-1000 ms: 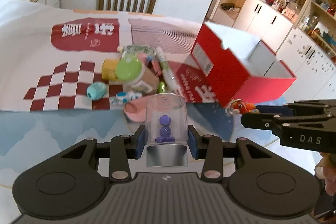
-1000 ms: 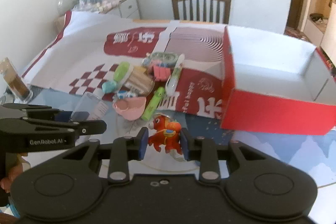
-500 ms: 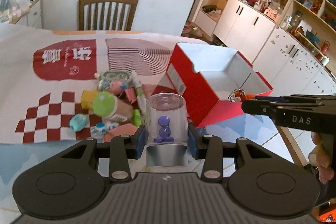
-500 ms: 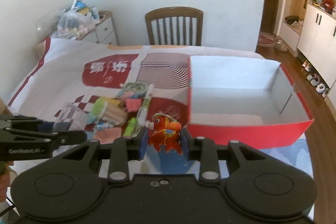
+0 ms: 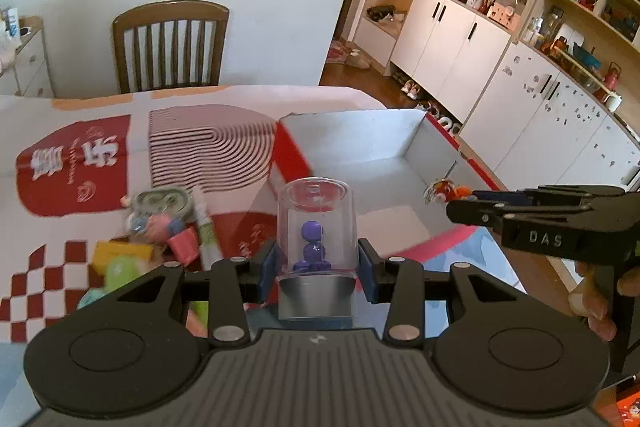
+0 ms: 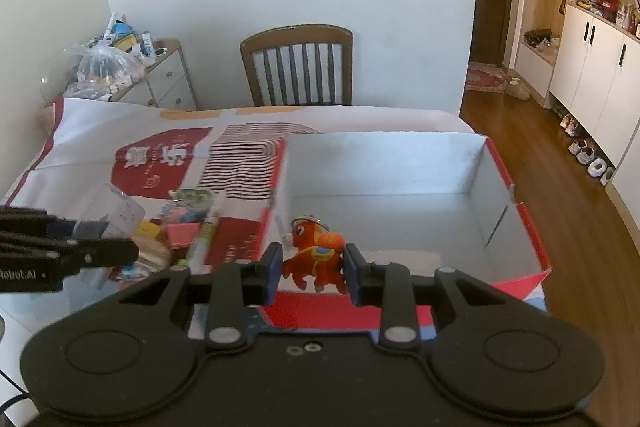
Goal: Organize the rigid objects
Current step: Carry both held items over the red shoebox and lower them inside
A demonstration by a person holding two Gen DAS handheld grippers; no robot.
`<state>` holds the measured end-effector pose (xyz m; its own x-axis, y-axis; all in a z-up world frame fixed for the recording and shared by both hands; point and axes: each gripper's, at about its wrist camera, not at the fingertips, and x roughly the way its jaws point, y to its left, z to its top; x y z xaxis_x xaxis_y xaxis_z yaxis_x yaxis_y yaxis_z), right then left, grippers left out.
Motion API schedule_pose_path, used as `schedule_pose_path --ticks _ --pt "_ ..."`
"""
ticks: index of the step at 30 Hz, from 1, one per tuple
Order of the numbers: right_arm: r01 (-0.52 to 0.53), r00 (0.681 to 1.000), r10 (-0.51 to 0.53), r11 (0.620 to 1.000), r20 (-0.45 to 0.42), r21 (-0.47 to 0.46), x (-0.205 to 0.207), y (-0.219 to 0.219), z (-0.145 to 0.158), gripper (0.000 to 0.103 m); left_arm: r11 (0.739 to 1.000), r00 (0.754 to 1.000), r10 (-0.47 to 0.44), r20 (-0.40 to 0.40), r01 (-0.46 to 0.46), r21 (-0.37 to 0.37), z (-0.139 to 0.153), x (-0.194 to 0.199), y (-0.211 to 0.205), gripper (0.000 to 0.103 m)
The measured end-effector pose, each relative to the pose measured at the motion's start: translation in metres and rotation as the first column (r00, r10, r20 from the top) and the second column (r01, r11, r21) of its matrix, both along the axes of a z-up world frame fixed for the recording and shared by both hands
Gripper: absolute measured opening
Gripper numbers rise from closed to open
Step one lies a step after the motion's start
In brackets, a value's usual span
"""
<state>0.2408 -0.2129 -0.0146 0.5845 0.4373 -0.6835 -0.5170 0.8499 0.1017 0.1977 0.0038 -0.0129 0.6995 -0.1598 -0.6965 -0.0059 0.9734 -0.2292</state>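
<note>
Both sets of fingers are clamped on something. The left gripper (image 5: 317, 265) has its blue pads pressed against the sides of a clear plastic jar (image 5: 316, 227), held upright, silver cap toward the palm and a few purple beads (image 5: 312, 243) stacked inside. The right gripper (image 6: 311, 269) has its pads closed on a small red toy horse (image 6: 314, 253) with an orange saddle and a key ring on top; the jaws stand only a little apart, just the width of the toy.

Compared with a second ago, both hands have lifted and swung over from the pile toward the red box (image 6: 516, 195). Then the box lay off to the right of the fingers with its outer wall facing them; now its pale, empty floor opens straight ahead of and below both sets of fingers. The horse hangs just past the near wall, over the inside. The jar looks to be over the near left corner, though I cannot tell whether it has fully cleared the rim.

The pile of small things (image 5: 160, 227) sits on the patterned tablecloth (image 5: 80, 155), left of and below the left fingers. So both pieces seem close to being dropped in, with only lowering and release to come.
</note>
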Motion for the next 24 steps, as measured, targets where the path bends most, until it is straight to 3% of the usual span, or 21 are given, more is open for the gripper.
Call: schedule_pose_path --ticks 11,23,24 --pt "-0.045 0.999 0.044 0.997 -0.030 -0.061 0.077 -0.040 -0.030 0.031 1.000 0.997 0.015 -0.079 -0.014 0.024 -0.019 0.099 -0.065 0.041" --pt "-0.117 0.991 0.106 0.982 -0.080 -0.151 0.143 -0.040 -0.074 0.031 0.997 0.968 0.051 -0.244 -0.033 0.075 -0.082 0.195 -0.104 0.041" --pt "-0.124 0.990 0.112 0.979 -0.082 -0.160 0.146 -0.039 -0.077 0.015 0.996 0.965 0.055 -0.257 -0.035 0.083 -0.088 0.201 -0.105 0.041"
